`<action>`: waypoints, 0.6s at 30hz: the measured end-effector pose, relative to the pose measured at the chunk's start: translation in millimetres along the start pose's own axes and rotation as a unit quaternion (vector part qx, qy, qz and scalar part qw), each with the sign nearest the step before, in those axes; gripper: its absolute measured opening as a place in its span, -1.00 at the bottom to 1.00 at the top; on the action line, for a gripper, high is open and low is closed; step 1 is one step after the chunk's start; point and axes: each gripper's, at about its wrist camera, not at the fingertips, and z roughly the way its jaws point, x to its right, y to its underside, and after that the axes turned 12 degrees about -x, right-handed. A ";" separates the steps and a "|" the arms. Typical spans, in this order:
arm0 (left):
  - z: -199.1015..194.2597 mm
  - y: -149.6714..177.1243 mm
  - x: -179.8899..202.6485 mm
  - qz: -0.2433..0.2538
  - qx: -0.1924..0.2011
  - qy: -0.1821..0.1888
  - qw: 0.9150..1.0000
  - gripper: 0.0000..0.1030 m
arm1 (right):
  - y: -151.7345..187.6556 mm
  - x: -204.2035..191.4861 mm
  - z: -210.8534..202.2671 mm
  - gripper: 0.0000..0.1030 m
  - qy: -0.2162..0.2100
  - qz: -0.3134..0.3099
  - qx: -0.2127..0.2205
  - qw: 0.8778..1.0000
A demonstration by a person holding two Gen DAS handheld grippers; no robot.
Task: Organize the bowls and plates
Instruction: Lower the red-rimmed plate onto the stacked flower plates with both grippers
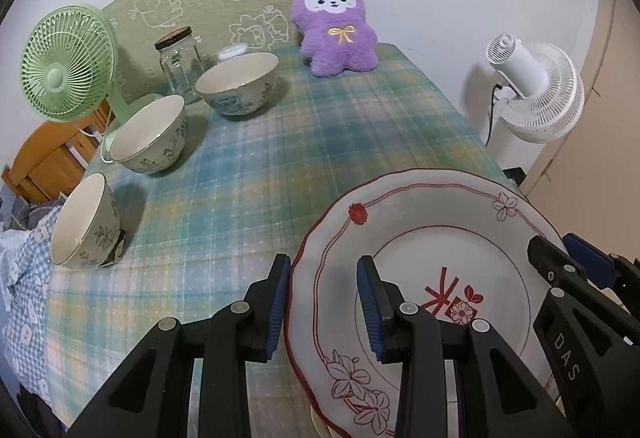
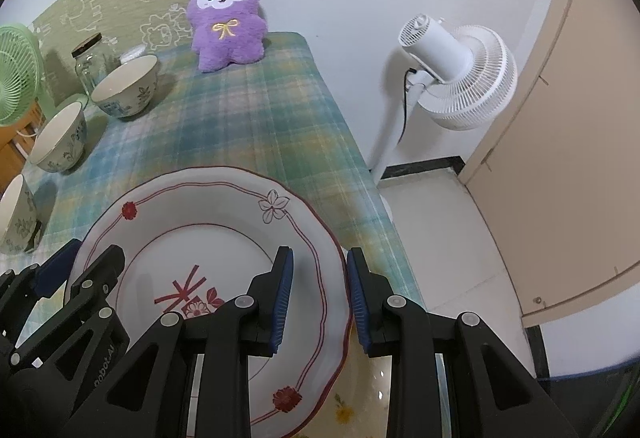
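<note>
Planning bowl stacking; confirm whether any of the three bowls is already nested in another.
No: the three bowls sit apart on the checked cloth.

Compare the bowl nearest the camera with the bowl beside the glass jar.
Pose: the nearest bowl lies tipped on its side, mouth facing sideways, while the far bowl stands upright on the checked cloth.
Place: the nearest bowl sits at the cloth's near left edge; the far bowl sits close to the glass jar, towards the wall.
Shared: both are cream inside, with dark floral print outside, and both look empty.
</note>
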 end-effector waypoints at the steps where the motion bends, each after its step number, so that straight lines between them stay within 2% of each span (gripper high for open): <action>1: -0.6 2.1 1.1 0.002 0.000 0.001 1.000 -0.35 | 2.5 1.5 -0.4 -0.39 0.001 0.002 -0.001 1.000; 18: 5.3 30.5 16.2 0.027 -0.021 0.010 0.999 -0.35 | 34.3 16.2 7.3 -0.39 0.009 0.023 -0.029 0.999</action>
